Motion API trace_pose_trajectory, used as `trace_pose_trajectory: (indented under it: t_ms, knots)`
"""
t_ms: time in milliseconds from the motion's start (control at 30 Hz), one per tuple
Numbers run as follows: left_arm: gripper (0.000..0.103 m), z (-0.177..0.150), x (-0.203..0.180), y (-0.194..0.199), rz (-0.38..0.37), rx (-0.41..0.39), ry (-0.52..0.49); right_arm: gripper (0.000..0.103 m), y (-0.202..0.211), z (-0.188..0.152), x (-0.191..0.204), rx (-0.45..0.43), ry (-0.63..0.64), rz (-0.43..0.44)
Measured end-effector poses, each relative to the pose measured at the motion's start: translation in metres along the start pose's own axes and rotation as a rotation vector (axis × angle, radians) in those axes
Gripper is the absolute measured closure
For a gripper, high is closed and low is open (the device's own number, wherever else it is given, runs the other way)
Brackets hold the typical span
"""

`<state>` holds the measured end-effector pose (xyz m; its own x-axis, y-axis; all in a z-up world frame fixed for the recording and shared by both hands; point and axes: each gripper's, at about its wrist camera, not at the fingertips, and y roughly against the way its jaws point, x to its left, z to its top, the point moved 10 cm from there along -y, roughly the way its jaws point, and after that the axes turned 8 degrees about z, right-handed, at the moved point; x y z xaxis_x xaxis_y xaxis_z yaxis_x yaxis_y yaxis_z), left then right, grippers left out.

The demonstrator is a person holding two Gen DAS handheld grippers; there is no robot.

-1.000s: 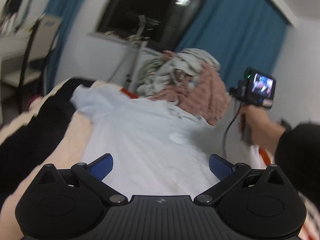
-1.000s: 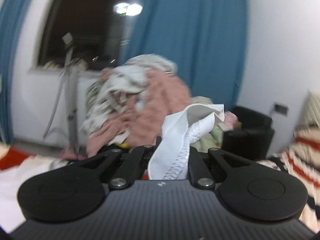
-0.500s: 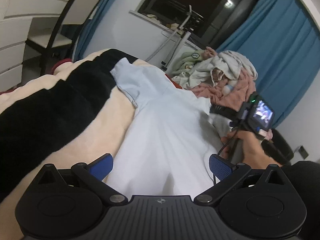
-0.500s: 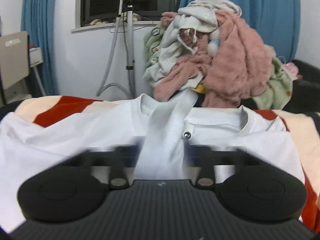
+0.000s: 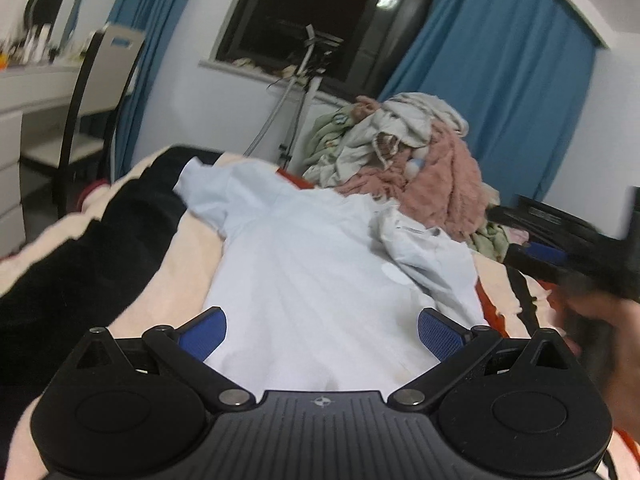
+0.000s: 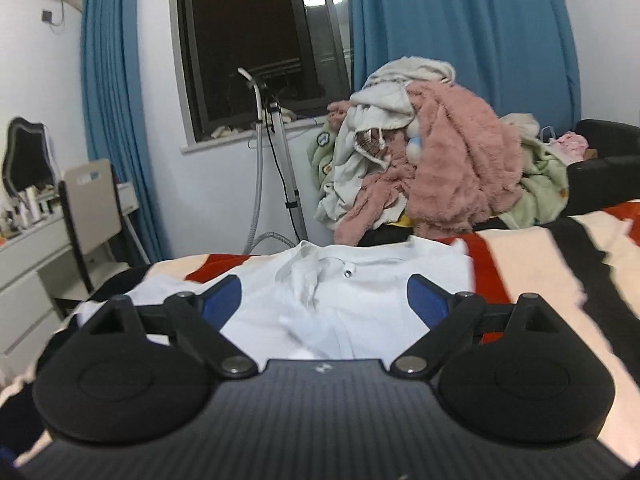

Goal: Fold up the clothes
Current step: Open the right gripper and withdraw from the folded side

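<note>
Shirt (image 5: 320,280): spread flat on blanket (image 6: 560,264), right sleeve lapped inward for folding
My left gripper (image 5: 322,330): spread, empty
My right gripper (image 6: 324,294): spread, empty

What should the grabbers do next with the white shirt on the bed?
Probably lower the open left gripper and pinch the spread sleeve to fold it inward. The white shirt lies flat, its other side already bunched inward, and the right gripper is open too.

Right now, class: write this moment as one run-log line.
stage: white shirt flat on striped blanket | left gripper: open, empty | right gripper: open, empty | clothes pile: beyond shirt
</note>
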<state>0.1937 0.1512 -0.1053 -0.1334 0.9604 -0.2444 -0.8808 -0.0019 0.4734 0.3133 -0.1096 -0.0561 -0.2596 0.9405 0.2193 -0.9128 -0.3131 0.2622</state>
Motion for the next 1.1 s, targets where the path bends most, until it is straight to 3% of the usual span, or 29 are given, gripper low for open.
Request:
trace_pose_trajectory:
  t_ms: [233,467,633,1100]
  knots:
    - [0.0,-0.014,-0.042,0.041,-0.048,-0.019,-0.096,0.012,0.147,-0.021,0.001,-0.024,-0.001,0.017]
    - [0.0,-0.037,-0.078,0.076,-0.093,-0.008,-0.167,0.012,0.239,-0.054,-0.003,-0.039,0.016,-0.015]
    - [0.0,-0.059,-0.097,0.084,-0.09,-0.004,-0.245,0.012,0.254,-0.07,-0.015,-0.02,-0.022,-0.034]
    - [0.001,-0.084,-0.121,0.068,-0.095,0.048,-0.34,0.012,0.258,-0.063,-0.035,-0.049,-0.076,-0.066]
